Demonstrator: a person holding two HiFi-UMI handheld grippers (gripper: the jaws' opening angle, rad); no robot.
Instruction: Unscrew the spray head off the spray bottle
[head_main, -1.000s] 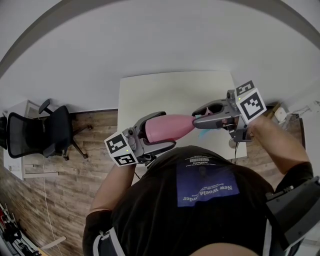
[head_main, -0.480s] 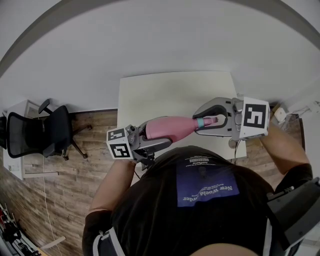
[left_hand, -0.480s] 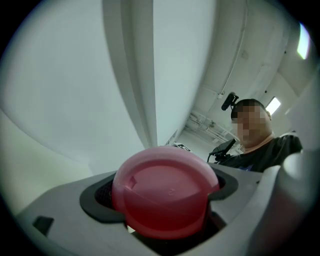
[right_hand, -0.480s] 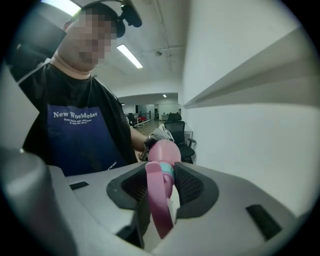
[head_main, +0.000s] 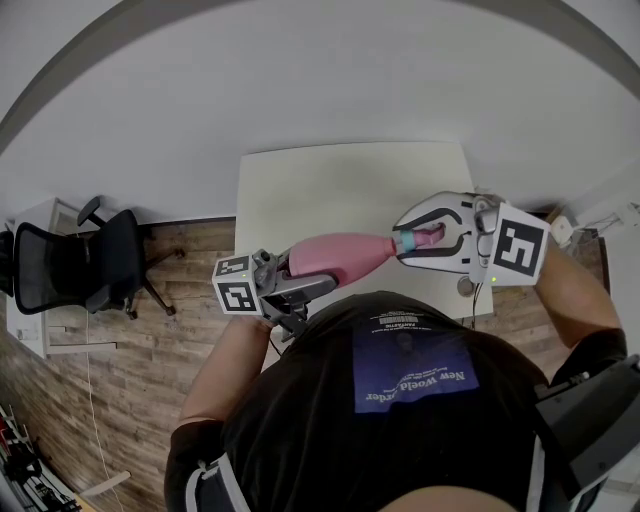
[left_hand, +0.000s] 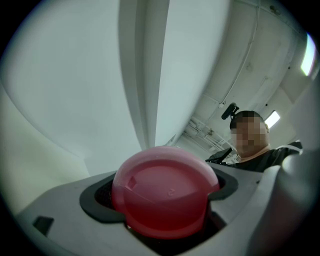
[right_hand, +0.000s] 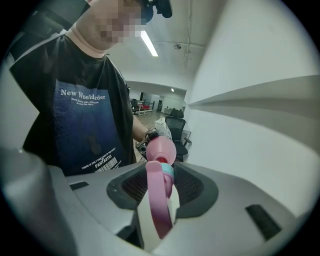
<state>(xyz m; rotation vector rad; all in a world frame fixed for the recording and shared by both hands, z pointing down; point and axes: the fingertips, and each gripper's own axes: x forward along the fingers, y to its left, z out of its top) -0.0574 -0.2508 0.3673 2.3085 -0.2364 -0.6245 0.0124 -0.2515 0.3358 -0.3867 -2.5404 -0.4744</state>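
- Bottle and head: a pink spray bottle is held off the white table, lying roughly level over the table's near edge, with its base towards the table's left side.
- The spray head is on the bottle's neck, over the table's right near corner. A teal collar sits where head meets bottle, and the pink trigger points back at the right gripper's camera.
- The left gripper is clamped on the bottle's base end. In the left gripper view the round pink bottom fills the gap between the dark pads.
- The right gripper is closed on the spray head, one jaw on each side of it.
- The person's black T-shirt is just short of the table's near edge.
- A black office chair stands on the wood floor, well left of the table.
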